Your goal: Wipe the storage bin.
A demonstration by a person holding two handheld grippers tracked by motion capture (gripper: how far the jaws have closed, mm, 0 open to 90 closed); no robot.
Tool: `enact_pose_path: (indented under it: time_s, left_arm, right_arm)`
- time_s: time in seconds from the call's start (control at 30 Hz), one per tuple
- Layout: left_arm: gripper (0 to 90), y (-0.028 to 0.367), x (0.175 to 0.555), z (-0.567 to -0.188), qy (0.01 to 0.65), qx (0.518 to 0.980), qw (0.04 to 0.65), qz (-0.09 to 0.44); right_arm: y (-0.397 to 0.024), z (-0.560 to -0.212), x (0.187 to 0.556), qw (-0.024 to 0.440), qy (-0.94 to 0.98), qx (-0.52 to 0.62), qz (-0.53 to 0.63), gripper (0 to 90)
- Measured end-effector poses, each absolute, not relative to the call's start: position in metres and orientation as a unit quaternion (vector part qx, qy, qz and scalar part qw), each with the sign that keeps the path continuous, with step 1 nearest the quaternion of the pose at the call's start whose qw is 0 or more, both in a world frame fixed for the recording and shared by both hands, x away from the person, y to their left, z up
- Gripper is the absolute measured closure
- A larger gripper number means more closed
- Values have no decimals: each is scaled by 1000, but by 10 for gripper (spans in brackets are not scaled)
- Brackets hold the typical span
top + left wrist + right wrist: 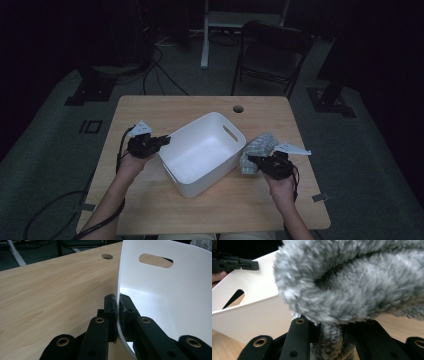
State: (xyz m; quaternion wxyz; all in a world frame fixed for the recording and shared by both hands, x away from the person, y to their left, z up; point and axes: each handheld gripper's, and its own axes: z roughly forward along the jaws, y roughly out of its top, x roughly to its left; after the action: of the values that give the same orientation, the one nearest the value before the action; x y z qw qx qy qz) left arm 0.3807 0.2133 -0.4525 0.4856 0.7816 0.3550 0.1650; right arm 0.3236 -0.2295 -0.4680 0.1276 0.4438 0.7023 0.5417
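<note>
table (150, 200): light wood top, rounded corners, landmark for the rest
round hole (238, 108): cut through the table near its far edge, right of centre
folding chair (272, 55): dark, on the floor beyond the table's far right corner
white stand leg (204, 40): upright, on the floor beyond the table's far edge
floor cables (155, 70): dark, trailing beyond the table's far left corner
floor tape marks (91, 126): square outline left of the table

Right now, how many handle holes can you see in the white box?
2. One handle hole is in the white box's end wall nearest the fluffy grey cloth. The other is at the opposite end, seen edge-on and partly hidden.
</note>
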Motion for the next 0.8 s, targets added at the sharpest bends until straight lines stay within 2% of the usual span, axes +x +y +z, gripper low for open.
enact_pose_path:
  time_s: [0.33, 0.8]
  left_arm:
    - [851, 214, 384, -453, 322, 795, 486, 166]
    - [852, 207, 391, -454, 304, 809, 475, 166]
  right_arm:
    - [-217, -472, 337, 134, 708, 449, 528, 723]
    - [-211, -501, 349, 122, 726, 474, 482, 724]
